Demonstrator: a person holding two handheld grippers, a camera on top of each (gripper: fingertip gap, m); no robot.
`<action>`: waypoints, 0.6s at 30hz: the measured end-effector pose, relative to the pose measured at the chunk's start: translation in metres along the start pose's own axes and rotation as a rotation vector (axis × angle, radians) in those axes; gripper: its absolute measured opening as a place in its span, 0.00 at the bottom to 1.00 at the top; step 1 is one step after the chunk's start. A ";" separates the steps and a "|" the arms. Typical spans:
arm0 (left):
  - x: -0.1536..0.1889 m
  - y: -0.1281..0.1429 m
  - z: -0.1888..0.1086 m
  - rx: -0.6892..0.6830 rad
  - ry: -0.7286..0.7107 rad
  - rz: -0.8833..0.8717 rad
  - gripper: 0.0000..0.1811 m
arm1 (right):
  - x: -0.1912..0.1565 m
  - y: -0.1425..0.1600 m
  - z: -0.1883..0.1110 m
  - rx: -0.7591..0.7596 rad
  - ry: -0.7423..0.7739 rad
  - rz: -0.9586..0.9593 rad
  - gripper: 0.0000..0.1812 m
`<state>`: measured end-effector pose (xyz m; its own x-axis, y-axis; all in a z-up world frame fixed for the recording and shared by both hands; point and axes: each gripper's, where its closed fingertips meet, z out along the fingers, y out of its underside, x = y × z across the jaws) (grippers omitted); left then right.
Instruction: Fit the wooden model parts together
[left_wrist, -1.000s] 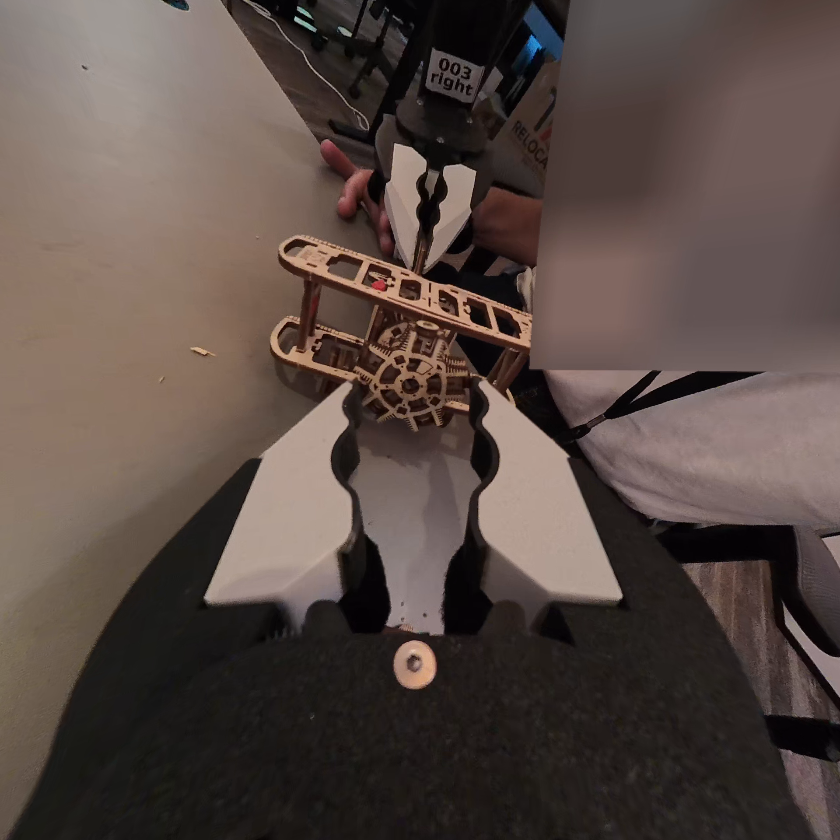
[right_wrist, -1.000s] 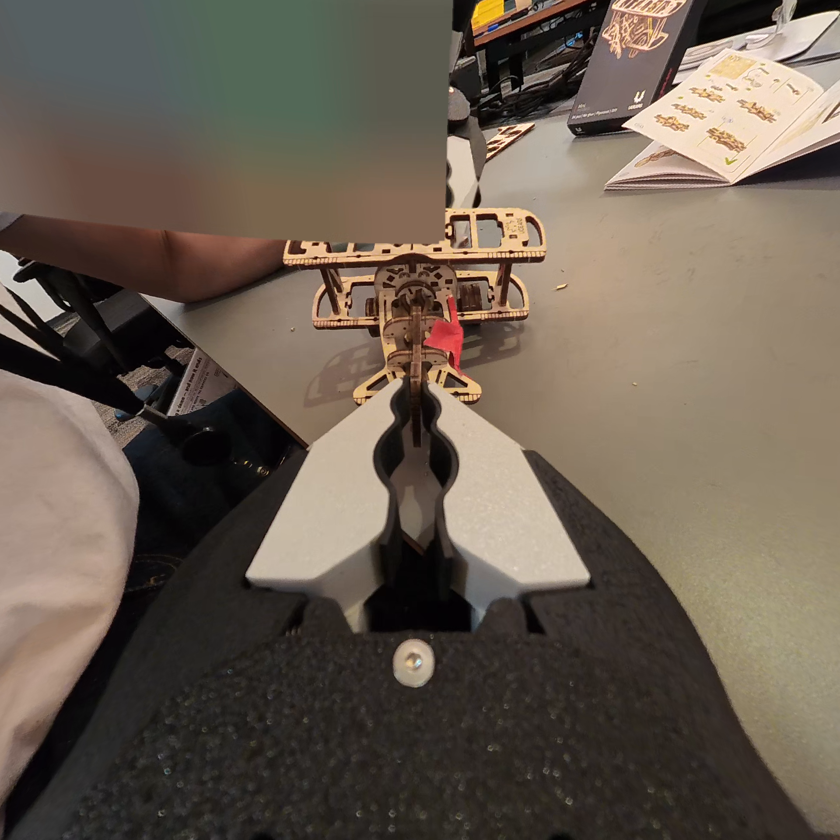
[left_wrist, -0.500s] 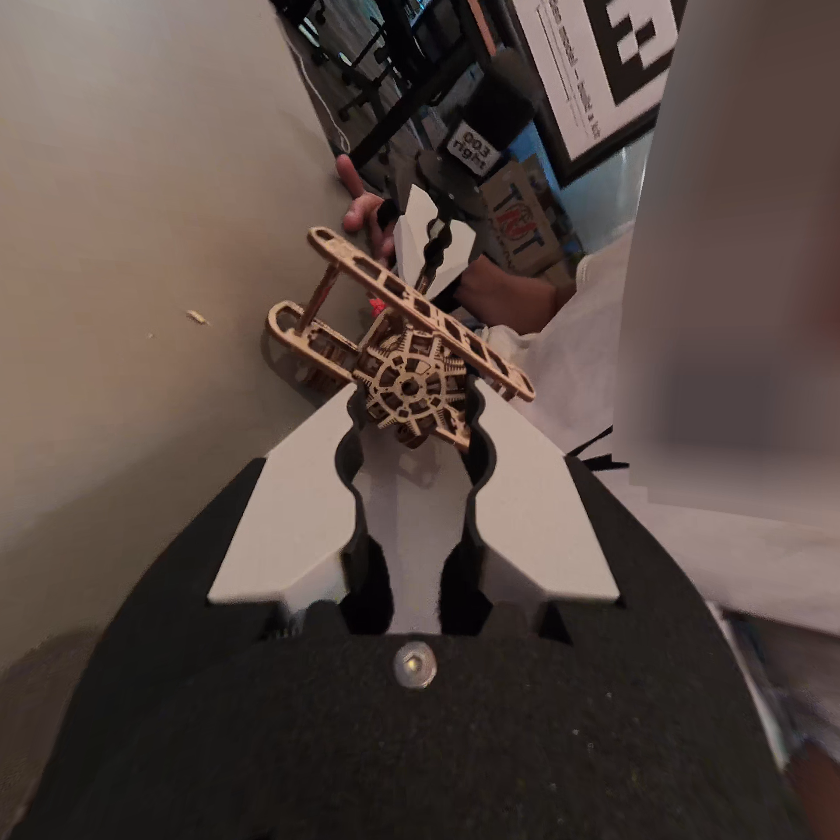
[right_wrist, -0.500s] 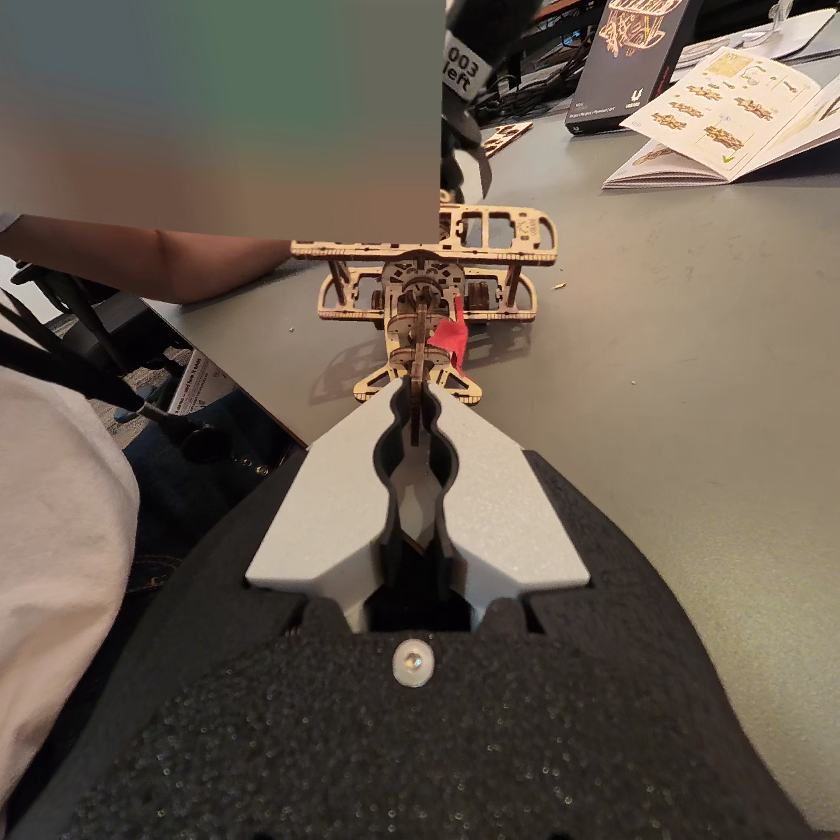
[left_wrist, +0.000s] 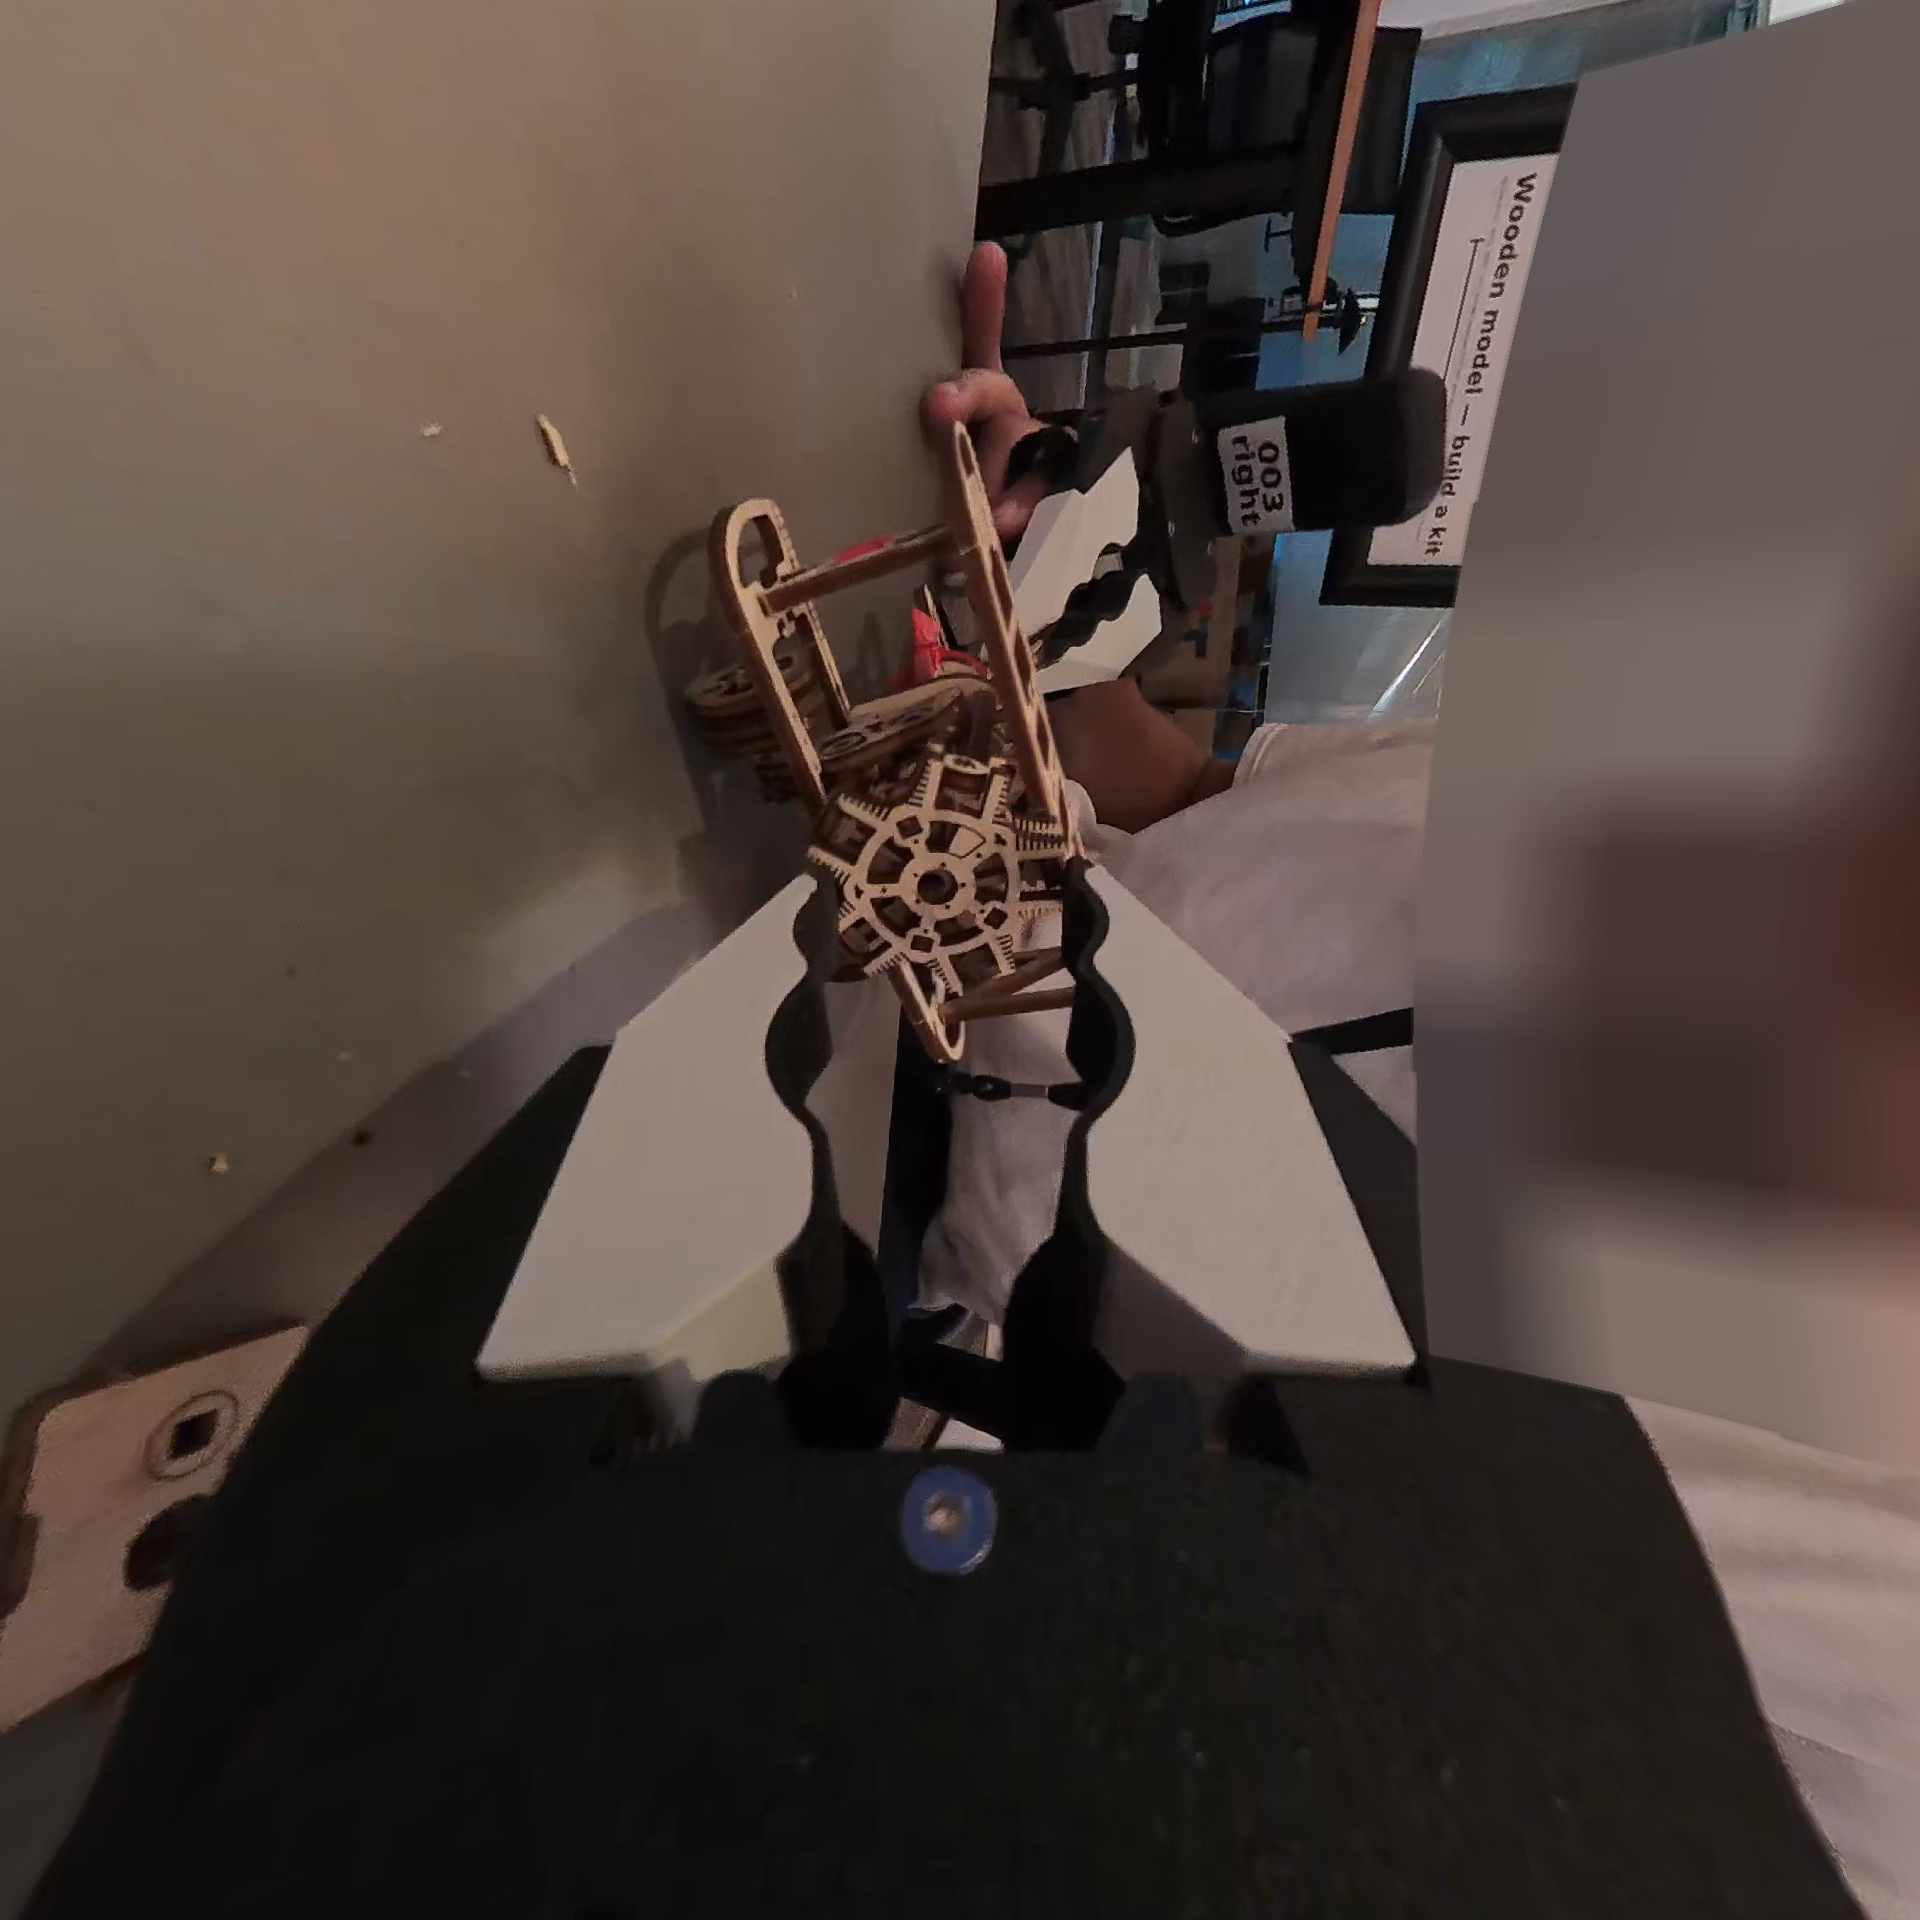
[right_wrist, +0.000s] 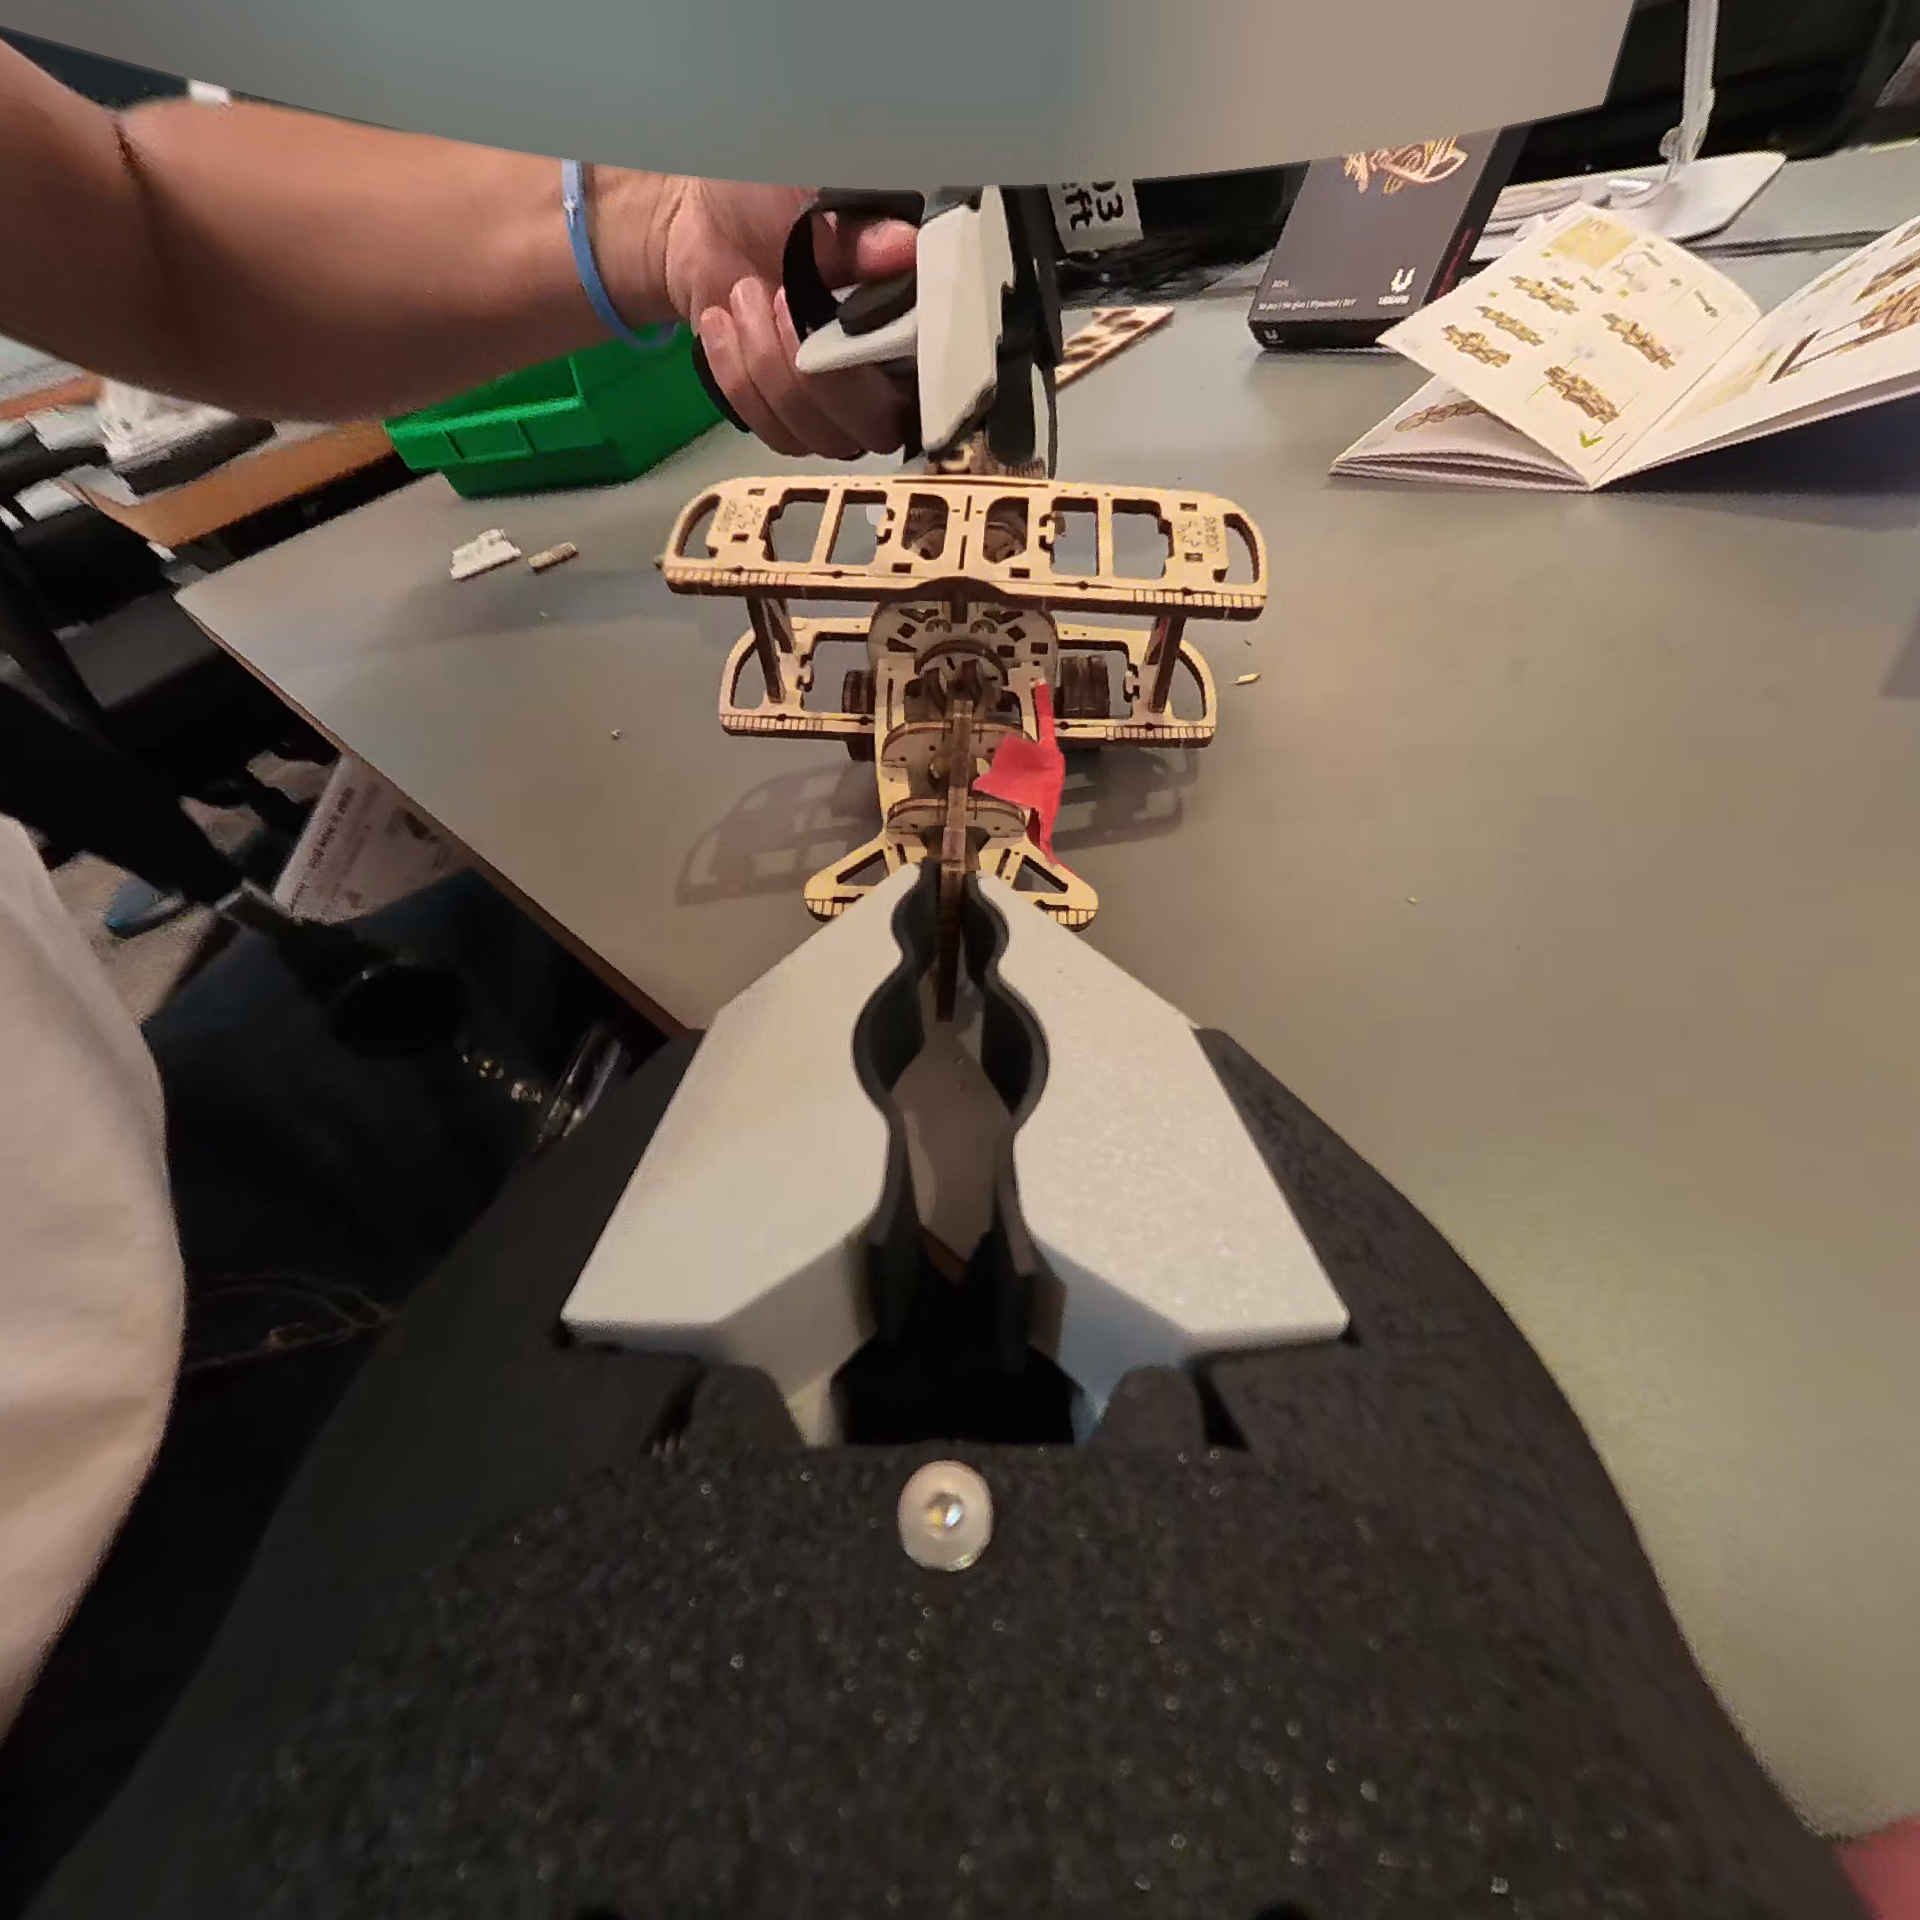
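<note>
A wooden biplane model (right_wrist: 966, 540) stands on the grey table (right_wrist: 1507, 831), tail toward the right wrist view, with a red tag (right_wrist: 1023, 779) on its fuselage. My right gripper (right_wrist: 945, 883) is shut on the upright tail fin (right_wrist: 948, 935). In the left wrist view the picture is rolled a quarter turn. My left gripper (left_wrist: 940, 904) has the round engine (left_wrist: 925, 883) at the nose between its tips, which touch it on both sides. The left gripper (right_wrist: 971, 436) also shows behind the upper wing, and the right gripper (left_wrist: 1081, 613) shows behind the model.
An open instruction booklet (right_wrist: 1662, 353) and a black box (right_wrist: 1382, 239) lie at the back right. A green bin (right_wrist: 551, 426) sits beyond the table's left edge. A punched wooden sheet (left_wrist: 94, 1507) lies near the left gripper. A person's hand (right_wrist: 790, 343) holds the left gripper.
The left gripper has rolled about a quarter turn around the engine. The model stays put on the table and the right gripper keeps hold of the tail fin.
</note>
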<state>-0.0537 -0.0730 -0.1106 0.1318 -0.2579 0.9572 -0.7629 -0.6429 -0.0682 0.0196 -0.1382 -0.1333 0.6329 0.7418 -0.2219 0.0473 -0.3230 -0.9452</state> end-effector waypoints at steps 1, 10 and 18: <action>0.000 0.000 0.000 -0.003 -0.001 -0.006 0.22 | 0.001 0.000 0.000 0.005 -0.002 0.011 0.01; -0.003 0.015 0.001 -0.099 -0.049 0.092 0.22 | 0.002 -0.001 0.000 0.008 -0.014 0.071 0.01; -0.003 0.022 0.003 -0.129 -0.044 0.156 0.22 | 0.002 -0.002 0.000 0.001 -0.017 0.096 0.01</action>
<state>-0.0694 -0.0885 -0.1162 0.0315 -0.3802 0.9244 -0.8506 -0.4959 -0.1749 0.0209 -0.1361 -0.1323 0.6210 0.7176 -0.3153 -0.0137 -0.3922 -0.9198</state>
